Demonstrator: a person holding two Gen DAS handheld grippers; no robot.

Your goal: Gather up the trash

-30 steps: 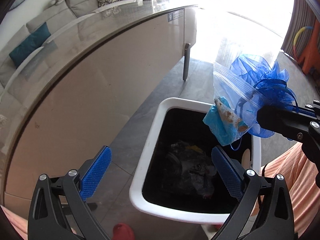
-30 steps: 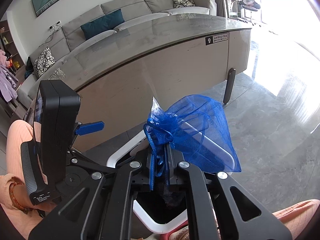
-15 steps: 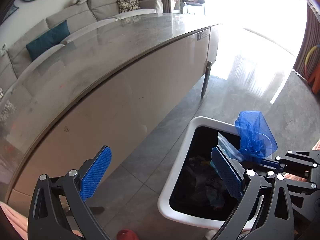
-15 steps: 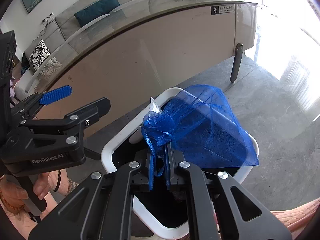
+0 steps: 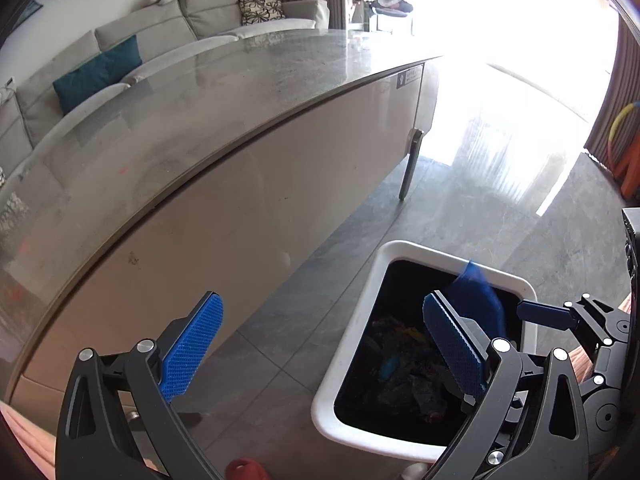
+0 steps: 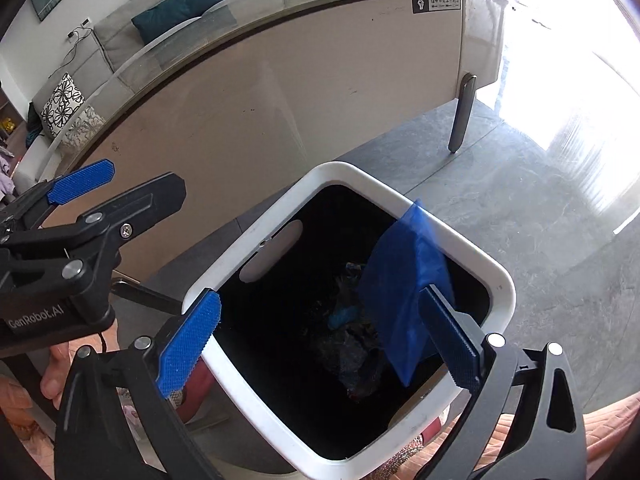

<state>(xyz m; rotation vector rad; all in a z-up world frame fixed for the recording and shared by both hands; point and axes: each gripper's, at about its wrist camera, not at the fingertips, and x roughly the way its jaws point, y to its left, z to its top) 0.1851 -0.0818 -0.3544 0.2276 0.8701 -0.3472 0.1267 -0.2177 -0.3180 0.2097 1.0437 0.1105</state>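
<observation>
A white trash bin [image 6: 256,224] with a black inside stands on the grey floor and holds several bits of dark rubbish. A blue mesh bag [image 6: 404,288] drops into it along the far right wall, blurred, just beyond my right gripper's right finger. My right gripper [image 6: 318,294] hangs over the bin's mouth with its jaws opening wide; no pad presses on the bag. In the left wrist view the bin [image 5: 372,280] and the bag [image 5: 476,292] lie behind my left gripper's right finger. My left gripper [image 5: 322,300] is open with nothing in it, left of the bin.
A long table with a grey stone top [image 5: 224,92], a beige side panel and a dark leg [image 5: 410,168] runs behind the bin. A sofa with cushions stands beyond it. A red object [image 5: 244,470] lies on the floor near the bin. Salmon-clothed knees [image 6: 608,432] are at the bottom.
My right gripper sank toward the bin and went from shut on the blue mesh bag's neck to wide open. The bag has left it and falls into the bin.
</observation>
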